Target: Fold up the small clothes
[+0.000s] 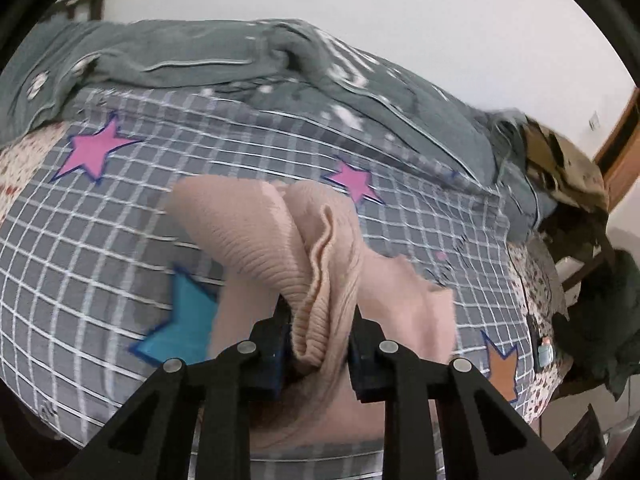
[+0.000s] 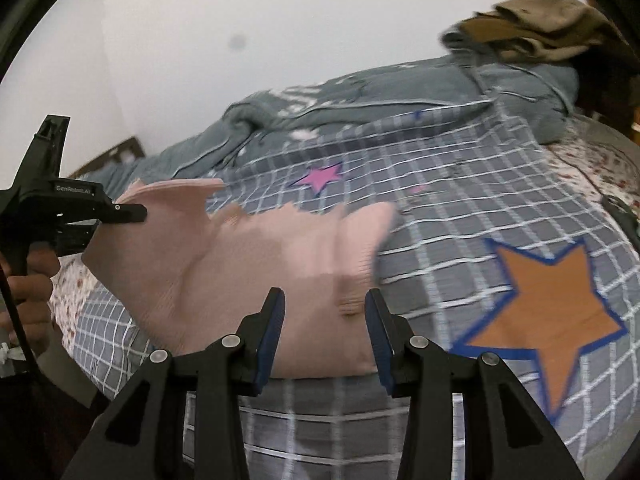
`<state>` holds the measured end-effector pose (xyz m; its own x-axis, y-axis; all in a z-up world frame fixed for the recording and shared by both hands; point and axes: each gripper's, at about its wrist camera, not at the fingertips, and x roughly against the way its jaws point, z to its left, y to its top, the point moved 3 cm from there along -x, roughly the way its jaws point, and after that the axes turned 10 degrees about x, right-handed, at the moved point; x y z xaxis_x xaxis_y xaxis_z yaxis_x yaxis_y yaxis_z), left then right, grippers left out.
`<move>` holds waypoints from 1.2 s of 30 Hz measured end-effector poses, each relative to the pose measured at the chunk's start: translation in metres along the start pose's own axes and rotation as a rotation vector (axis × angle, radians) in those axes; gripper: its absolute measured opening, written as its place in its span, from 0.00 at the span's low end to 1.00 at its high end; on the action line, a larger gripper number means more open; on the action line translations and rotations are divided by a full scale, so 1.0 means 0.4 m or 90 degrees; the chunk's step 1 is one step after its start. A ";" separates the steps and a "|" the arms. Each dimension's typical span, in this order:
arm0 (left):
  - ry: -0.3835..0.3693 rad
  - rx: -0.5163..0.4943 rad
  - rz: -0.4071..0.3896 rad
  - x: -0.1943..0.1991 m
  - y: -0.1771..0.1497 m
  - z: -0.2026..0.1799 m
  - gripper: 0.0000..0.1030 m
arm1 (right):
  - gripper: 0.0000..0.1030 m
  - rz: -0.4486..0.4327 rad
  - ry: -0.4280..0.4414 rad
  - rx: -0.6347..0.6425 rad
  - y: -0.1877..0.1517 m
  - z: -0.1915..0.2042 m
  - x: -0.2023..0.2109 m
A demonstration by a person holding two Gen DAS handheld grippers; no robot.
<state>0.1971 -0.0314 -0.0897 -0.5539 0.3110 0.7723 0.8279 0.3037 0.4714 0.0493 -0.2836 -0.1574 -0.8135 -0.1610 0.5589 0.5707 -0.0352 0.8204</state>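
The left gripper (image 1: pixel 320 320), a black two-finger tool with dark blue pads, is pinched on a bunched fold of the pale pink ribbed knit garment (image 1: pixel 256 220); the fabric rises between both pads and is gathered into vertical creases there. From the right wrist view the same left gripper (image 2: pixel 132 212) appears at the left edge, held in a person's hand (image 2: pixel 32 280), with the garment's upper corner at its fingertips. The right gripper (image 2: pixel 325 308), of the same build, has its jaws standing partly apart with the pink garment (image 2: pixel 248 264) lying between and behind them; blur there prevents telling whether the pads press on the cloth. The garment is spread between the two grippers, over the grey bedsheet with white grid lines and coloured stars (image 2: pixel 460 216). An orange star with blue outline (image 2: pixel 552 300) lies right of the right gripper. A rumpled grey-green quilt (image 1: pixel 192 60) lies along the far side of the bed, and a brown bundle of cloth (image 2: pixel 536 24) sits beyond it.
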 end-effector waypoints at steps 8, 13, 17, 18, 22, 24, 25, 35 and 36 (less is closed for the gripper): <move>0.023 -0.130 0.110 -0.187 -0.168 -0.234 0.29 | 0.41 0.014 -0.019 -0.030 -0.041 -0.107 0.043; -0.015 -0.164 0.132 -0.197 -0.195 -0.265 0.35 | 0.41 0.027 -0.004 -0.040 -0.059 -0.131 0.041; -0.052 -0.119 0.124 -0.162 -0.135 -0.208 0.36 | 0.41 0.030 0.032 -0.044 -0.043 -0.129 0.020; -0.048 -0.109 0.117 -0.160 -0.120 -0.193 0.36 | 0.41 0.030 0.048 -0.043 -0.030 -0.124 0.006; -0.064 -0.052 0.093 -0.131 -0.068 -0.097 0.36 | 0.45 0.023 0.100 -0.045 0.019 -0.092 -0.037; -0.058 -0.035 0.086 -0.121 -0.048 -0.055 0.36 | 0.45 0.017 0.136 -0.053 0.046 -0.071 -0.061; -0.047 -0.032 0.078 -0.117 -0.037 -0.035 0.36 | 0.45 0.016 0.150 -0.056 0.054 -0.061 -0.072; -0.028 -0.015 0.066 -0.123 -0.007 0.094 0.36 | 0.46 0.074 0.154 -0.076 0.073 0.009 -0.252; -0.028 -0.015 0.067 -0.126 -0.007 0.099 0.36 | 0.46 0.078 0.144 -0.074 0.075 0.015 -0.266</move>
<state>0.2192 -0.0122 -0.1469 -0.4673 0.3794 0.7986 0.8830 0.2459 0.3999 0.1524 -0.2616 -0.1917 -0.6991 -0.3871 0.6012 0.6831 -0.1133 0.7215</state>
